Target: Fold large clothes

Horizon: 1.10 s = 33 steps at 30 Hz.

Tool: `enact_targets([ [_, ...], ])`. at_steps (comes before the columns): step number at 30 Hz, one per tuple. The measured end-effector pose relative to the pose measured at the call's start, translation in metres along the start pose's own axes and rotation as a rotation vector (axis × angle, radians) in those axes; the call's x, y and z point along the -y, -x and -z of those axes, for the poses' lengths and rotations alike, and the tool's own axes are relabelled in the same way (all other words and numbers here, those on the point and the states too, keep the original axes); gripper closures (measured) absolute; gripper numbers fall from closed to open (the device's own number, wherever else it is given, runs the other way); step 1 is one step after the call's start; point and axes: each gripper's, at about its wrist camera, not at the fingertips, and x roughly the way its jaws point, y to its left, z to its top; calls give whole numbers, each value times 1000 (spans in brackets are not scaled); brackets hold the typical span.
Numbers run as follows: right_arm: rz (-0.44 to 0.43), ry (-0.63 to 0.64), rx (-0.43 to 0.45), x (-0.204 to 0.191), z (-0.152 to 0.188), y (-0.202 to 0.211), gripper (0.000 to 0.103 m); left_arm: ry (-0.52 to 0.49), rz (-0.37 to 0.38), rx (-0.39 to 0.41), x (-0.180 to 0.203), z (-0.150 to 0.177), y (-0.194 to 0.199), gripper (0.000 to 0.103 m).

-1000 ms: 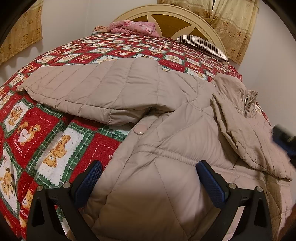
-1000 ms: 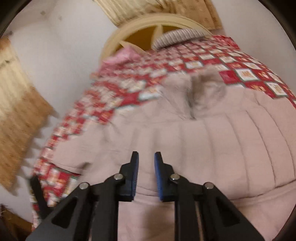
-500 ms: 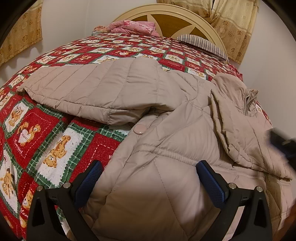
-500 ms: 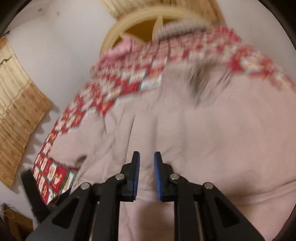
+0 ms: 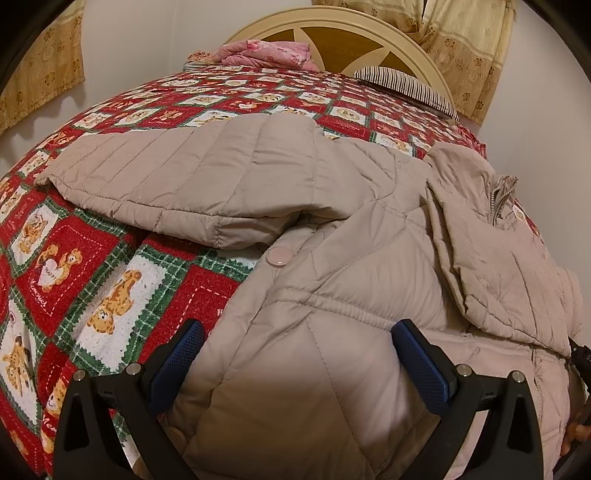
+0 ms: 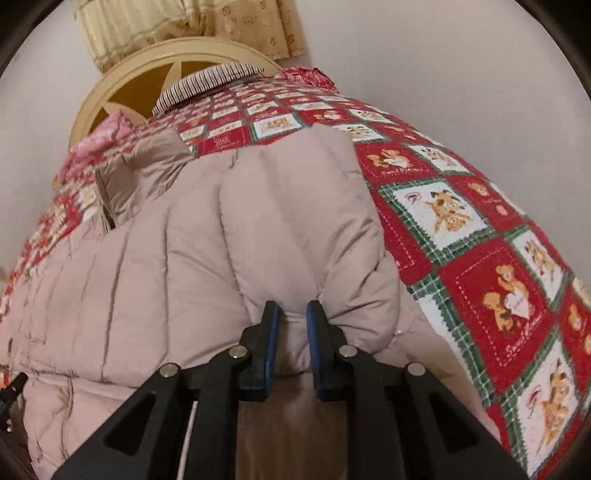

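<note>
Fingers (image 5: 424,363) on my left gripper (image 5: 297,354) stand wide apart, released, straddling the lower part of the beige quilted coat (image 5: 332,295) without pinching it; the fabric bulges up between the two blue pads but I see no squeeze on it. From this left wrist view the coat lies spread across the bed, over the red and green patchwork quilt (image 5: 92,277). One sleeve (image 5: 192,181) stretches out to the left, flat on the quilt, and the hood (image 5: 491,240) is flopped over toward the right side, its zipper edge showing. A round button (image 5: 277,256) sits near the sleeve's underside. Up by the rounded headboard (image 5: 332,33) I can see a pink bundle of cloth (image 5: 266,53) and a striped pillow (image 5: 402,86). Curtains (image 5: 469,44) hang behind.

On the right wrist view, my right gripper (image 6: 291,332) is clenched on a fold of the coat (image 6: 221,240): the two blue pads are close together with a thin ridge of beige fabric caught between them (the puffy cloth bunches and puckers outward on both sides of the pinch). The coat fills the middle and left of this view, lying on the quilt (image 6: 480,258), whose bear squares show to the right. The striped pillow (image 6: 207,83) and headboard (image 6: 147,77) sit at the far end, with the pink cloth (image 6: 103,140) at the left.
</note>
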Motion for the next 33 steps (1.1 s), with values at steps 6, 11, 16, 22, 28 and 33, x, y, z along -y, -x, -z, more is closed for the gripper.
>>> enact_targets([
  [6, -11, 1, 12, 2, 2, 3, 77, -13, 22, -21, -6, 0, 3, 1],
  [11, -80, -10, 41, 6, 4, 6, 44, 97, 153, -44, -56, -19, 34, 1],
  [16, -37, 70, 42, -11, 4, 5, 21, 355, -42, 139, -171, -61, 66, 1],
  [22, -21, 89, 32, -13, 5, 1, 18, 577, -225, 128, -277, -93, 42, 1],
  [28, -5, 97, 31, -15, 6, 0, 18, 629, -244, 93, -306, -115, 5, 10],
  [33, 5, 101, 27, -17, 7, -1, 18, 578, -265, 74, -285, -123, -15, 48],
])
